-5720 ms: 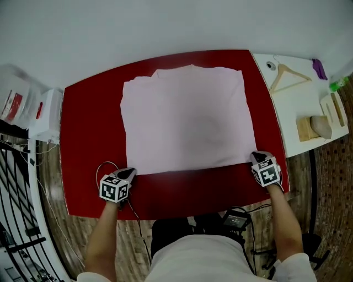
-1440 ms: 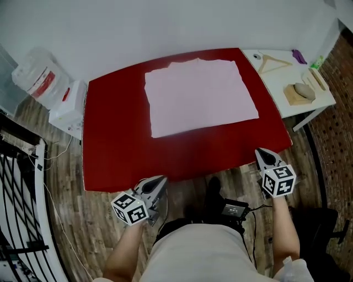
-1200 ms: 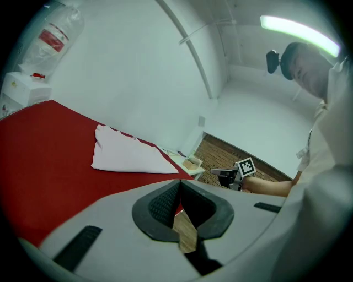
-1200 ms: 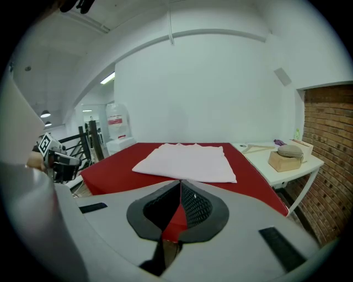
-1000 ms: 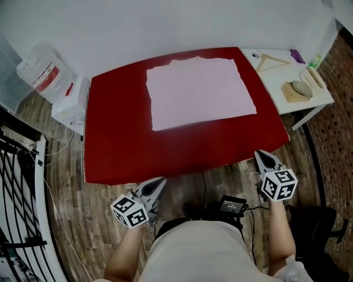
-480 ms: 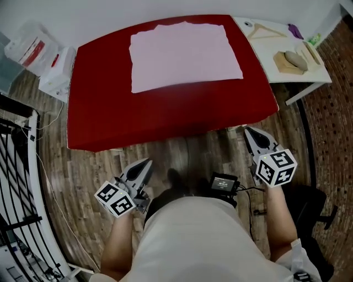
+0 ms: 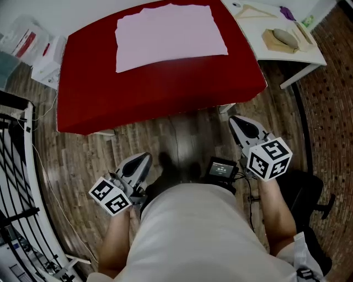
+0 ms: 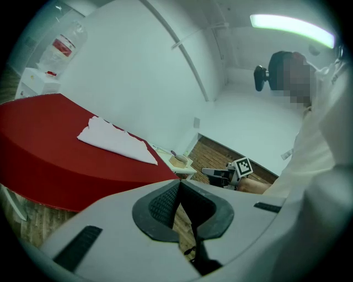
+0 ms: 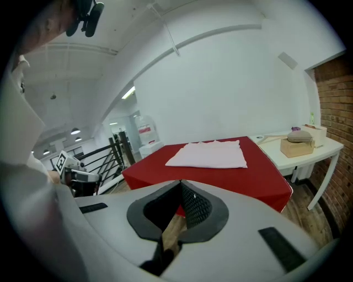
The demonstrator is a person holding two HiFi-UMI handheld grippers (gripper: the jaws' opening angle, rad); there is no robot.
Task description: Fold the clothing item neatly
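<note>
You stand on a wood floor (image 7: 83,154), near the red table (image 7: 165,93) at the top of the frame. The pink shirt (image 7: 168,30) lies flat and folded on the table's far part. A white side table (image 7: 292,55) sits at the upper right with a hanger (image 7: 256,10) on it. Black rails (image 7: 16,182) run down the left edge. The red label (image 7: 23,44) at the upper left is too small to read. Your left gripper (image 7: 144,157) and right gripper (image 7: 234,119) are both clenched with nothing in them, low over the floor.
</note>
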